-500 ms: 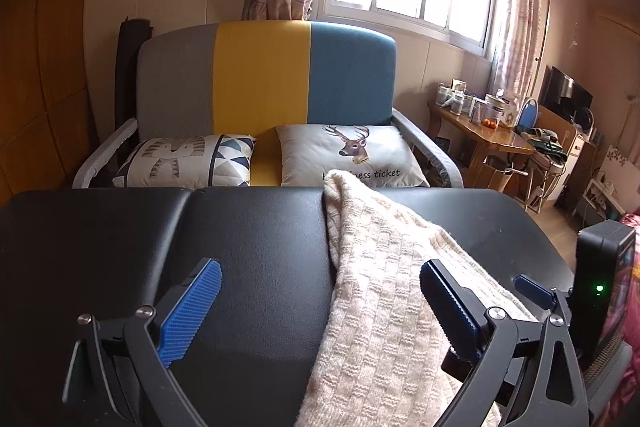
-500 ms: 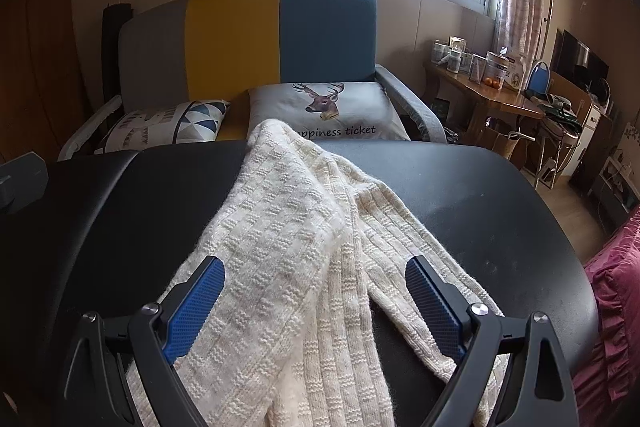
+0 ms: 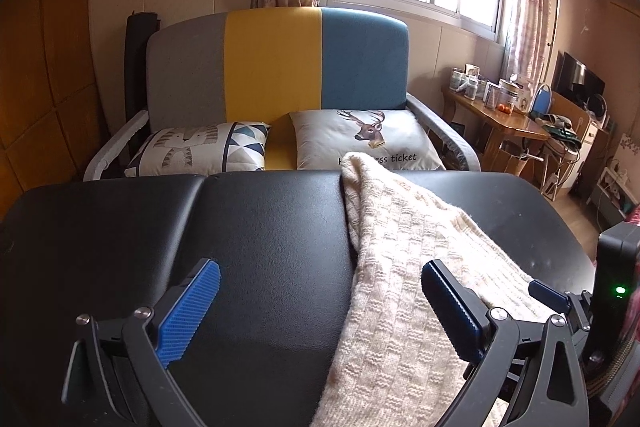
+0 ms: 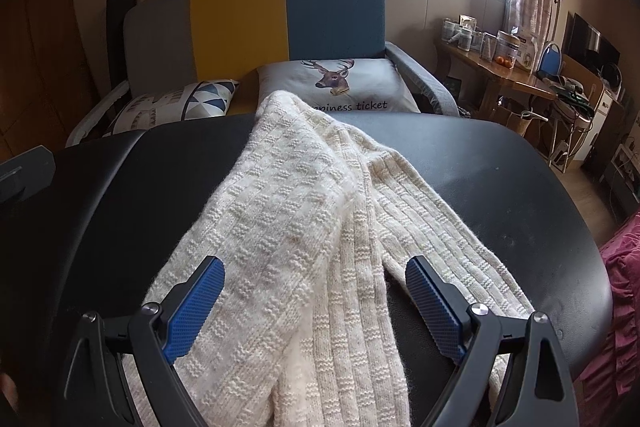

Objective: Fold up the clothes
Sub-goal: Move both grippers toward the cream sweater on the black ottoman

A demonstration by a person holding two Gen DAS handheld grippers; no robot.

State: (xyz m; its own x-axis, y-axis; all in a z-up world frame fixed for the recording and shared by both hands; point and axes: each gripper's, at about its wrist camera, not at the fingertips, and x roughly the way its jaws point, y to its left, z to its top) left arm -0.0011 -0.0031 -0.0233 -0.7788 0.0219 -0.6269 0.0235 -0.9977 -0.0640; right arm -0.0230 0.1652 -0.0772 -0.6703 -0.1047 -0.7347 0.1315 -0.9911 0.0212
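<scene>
My left tongs (image 3: 320, 291) are wide open and hold nothing. Their blue pads (image 3: 192, 311) hang over the black tabletop (image 3: 260, 227) near its front edge. The cream knit sweater (image 3: 404, 267) lies on the right part of the tabletop, and its left side runs in under my left tongs' right finger. My right tongs (image 4: 316, 287) are wide open too and grip nothing. They hang right over the sweater (image 4: 288, 227) near the front edge, with one blue pad (image 4: 196, 303) over the left part of the knit and the other over the gap where two long parts of it split. The sweater is bunched up, not flat. It stretches from the front edge all the way to the back edge of the tabletop, where its tip sits just in front of the deer pillow (image 4: 336, 83). Behind the tabletop is a sofa (image 3: 276, 63) with grey, yellow and blue stripes, and a second pillow (image 3: 200, 151) with triangles on it.
</scene>
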